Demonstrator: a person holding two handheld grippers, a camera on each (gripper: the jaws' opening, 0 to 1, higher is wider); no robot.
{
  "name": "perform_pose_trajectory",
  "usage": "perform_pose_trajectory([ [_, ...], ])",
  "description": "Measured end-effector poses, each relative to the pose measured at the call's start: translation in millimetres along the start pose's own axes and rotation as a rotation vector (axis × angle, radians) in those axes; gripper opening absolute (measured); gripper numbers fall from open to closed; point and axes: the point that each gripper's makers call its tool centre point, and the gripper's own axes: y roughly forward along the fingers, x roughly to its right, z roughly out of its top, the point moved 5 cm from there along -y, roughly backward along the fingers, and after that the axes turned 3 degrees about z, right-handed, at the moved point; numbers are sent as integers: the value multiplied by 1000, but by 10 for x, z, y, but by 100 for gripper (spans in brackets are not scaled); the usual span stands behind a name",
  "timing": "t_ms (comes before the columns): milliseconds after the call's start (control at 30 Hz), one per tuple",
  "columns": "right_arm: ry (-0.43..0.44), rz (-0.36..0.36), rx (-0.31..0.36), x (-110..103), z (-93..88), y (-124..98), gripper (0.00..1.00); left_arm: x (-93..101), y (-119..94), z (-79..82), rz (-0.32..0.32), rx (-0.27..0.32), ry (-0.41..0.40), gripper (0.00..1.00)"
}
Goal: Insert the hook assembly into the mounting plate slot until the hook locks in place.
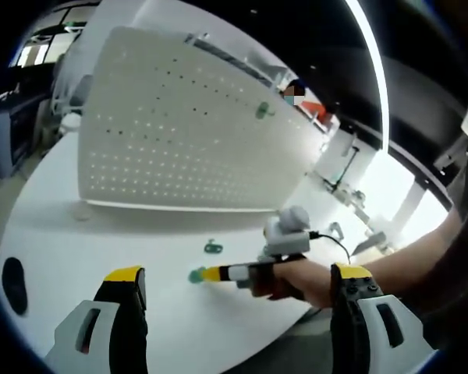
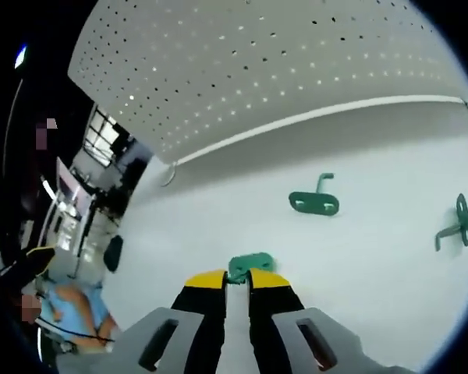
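- The green hook (image 2: 251, 265) sits on the white table (image 2: 374, 257), pinched at the tips of the right gripper (image 2: 235, 282), whose jaws are nearly closed on it.
- The pegboard (image 2: 281, 62) stands upright straight ahead, well apart from the hook.
- Two spare hooks (image 2: 314, 201) lie to the right.
- The left gripper (image 1: 238, 292) hangs wide open, holding nothing.
- Office room behind.
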Motion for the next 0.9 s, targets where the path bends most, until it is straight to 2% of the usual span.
perform_pose_trajectory([
  [133,-27,-13,-1,17,11,-13,6,6,7,0,-1,-1,0,100],
  [467,-175,-32,17,18,78,-68,5,27,11,3,-7,-1,5,100],
  [700,-385,-16,19,-68,144,-128,4,41,15,3,-11,0,10,100],
  [833,-484,-21,35,-120,235,-202,4,57,16,7,-14,1,15,100],
  [900,-498,-15,44,-148,280,-226,4,68,15,12,-15,1,18,100],
])
